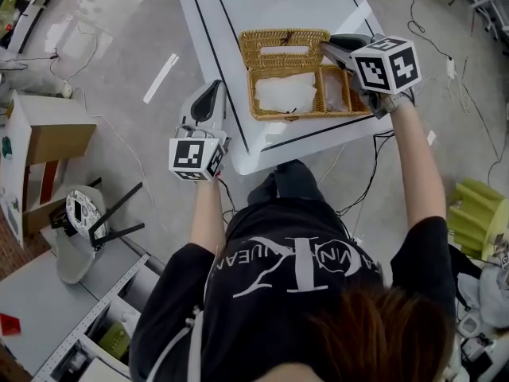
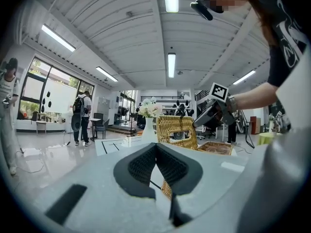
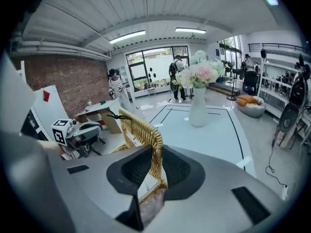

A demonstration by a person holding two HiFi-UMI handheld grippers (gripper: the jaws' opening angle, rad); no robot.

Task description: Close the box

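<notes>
- A woven wicker box (image 1: 306, 113) sits on the white surface (image 1: 215, 22), its long axis running side to side in front of the person. It is open, with its mouth facing up.
- Its lid (image 1: 285, 42) stands raised along the far long side, inner face turned toward the person.
- The box is split in two: the larger left compartment holds a white sheet (image 1: 285, 92), and the smaller right one holds what looks like clear wrapping (image 1: 338, 95).
- The right gripper (image 1: 328, 48) reaches in from the box's right end. In the right gripper view its fingers (image 3: 177, 166) are clamped on the lid's right-hand edge, one finger on each face of the wicker.
- The left gripper (image 1: 211, 94) is held off the surface's left edge, well apart from the box, with its fingers (image 2: 141, 164) together and nothing between them.
- A white vase of flowers (image 3: 198, 108) stands farther back on the surface.
</notes>
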